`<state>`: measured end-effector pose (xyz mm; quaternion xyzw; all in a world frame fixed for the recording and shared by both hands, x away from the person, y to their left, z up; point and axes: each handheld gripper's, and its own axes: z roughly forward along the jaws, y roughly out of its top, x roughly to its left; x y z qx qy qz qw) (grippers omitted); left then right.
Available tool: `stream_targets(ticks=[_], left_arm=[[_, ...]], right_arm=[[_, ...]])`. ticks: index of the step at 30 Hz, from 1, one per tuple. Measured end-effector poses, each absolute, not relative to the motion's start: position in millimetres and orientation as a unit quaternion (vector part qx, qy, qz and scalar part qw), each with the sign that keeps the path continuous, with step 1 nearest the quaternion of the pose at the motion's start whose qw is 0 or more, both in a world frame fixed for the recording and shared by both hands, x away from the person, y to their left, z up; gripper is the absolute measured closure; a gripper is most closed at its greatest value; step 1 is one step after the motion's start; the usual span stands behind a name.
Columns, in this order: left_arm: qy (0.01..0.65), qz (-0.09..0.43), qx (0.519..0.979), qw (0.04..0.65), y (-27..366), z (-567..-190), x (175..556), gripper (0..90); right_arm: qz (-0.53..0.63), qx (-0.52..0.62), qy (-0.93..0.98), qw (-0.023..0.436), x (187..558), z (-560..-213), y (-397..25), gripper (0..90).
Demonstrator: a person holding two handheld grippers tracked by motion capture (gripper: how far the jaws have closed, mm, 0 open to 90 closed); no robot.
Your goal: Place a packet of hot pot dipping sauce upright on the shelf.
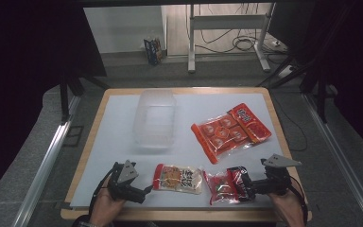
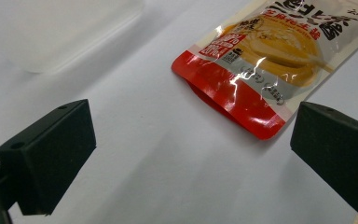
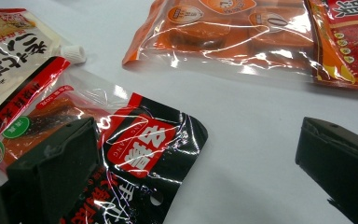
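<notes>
A clear plastic container (image 1: 155,119) sits toward the far middle of the white table (image 1: 113,142). To its right lies a large orange multipack bag (image 1: 223,135), with a red packet (image 1: 250,122) overlapping its far right edge.

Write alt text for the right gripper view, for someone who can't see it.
The right hand-held gripper is open over a white table, its left jaw lying over a red-and-black snack packet. A white spouted pouch lies at upper left, touching the packet. A large orange multipack lies across the top.
</notes>
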<state>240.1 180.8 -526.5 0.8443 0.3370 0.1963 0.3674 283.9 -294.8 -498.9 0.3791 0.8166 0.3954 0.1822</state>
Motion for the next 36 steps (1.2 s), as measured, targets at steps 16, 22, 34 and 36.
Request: stream_targets(ticks=[16,22,34,36], left_arm=[[0.340,0.198,0.842,0.370,183,-527,240,0.0],[0.340,0.197,0.842,0.370,183,-527,241,0.0],[0.332,0.204,0.840,0.377,181,-524,239,0.1],[0.330,0.206,0.842,0.373,181,-525,238,0.0]], right_arm=[[0.376,0.406,0.810,0.195,300,-498,-301,0.0],[0.374,0.418,0.803,0.203,307,-498,-303,0.0],[0.365,0.428,0.797,0.219,313,-500,-306,1.3],[0.357,0.429,0.799,0.223,314,-500,-306,3.9]])
